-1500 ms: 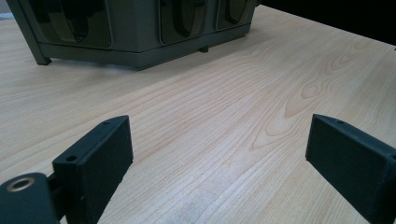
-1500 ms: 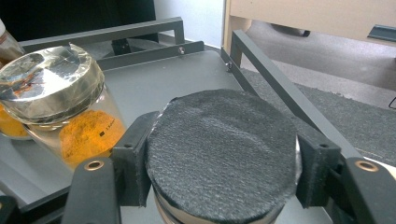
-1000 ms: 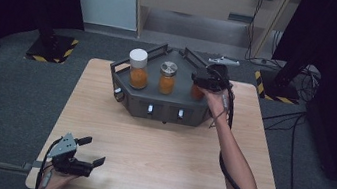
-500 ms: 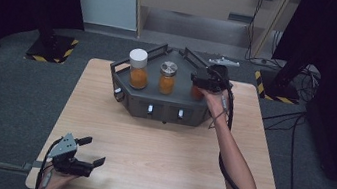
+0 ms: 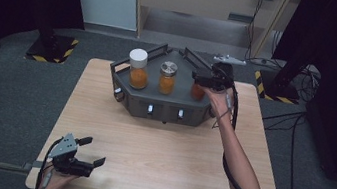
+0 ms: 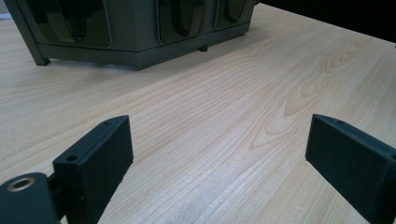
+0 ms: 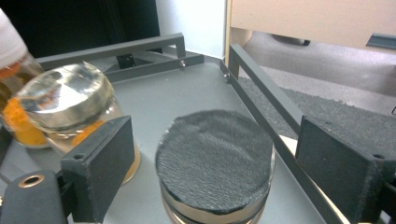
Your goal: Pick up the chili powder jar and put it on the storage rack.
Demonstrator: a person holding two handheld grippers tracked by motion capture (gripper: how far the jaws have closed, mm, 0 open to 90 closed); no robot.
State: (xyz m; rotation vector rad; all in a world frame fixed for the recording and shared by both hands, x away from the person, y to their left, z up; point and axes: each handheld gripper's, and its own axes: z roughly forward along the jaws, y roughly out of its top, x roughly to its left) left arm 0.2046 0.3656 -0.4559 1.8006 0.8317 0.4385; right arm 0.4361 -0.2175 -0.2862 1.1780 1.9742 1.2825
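Right tongs (image 7: 215,158): my jaws just opened, dark-lidded jar (image 7: 215,158) between them, untouched; silver-lidded jar (image 7: 65,100) beside one jaw. Left tongs (image 6: 219,158): apart over bare table (image 6: 224,93).

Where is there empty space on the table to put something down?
The bare wood of the table between the grey tray and the left gripper is free. The tray is crowded: three jars stand there, with the right gripper around one.

Three jars of orange stuff stand on the dark grey tray (image 5: 166,112): lids white (image 5: 138,57), silver (image 5: 169,68) and black (image 7: 215,156).
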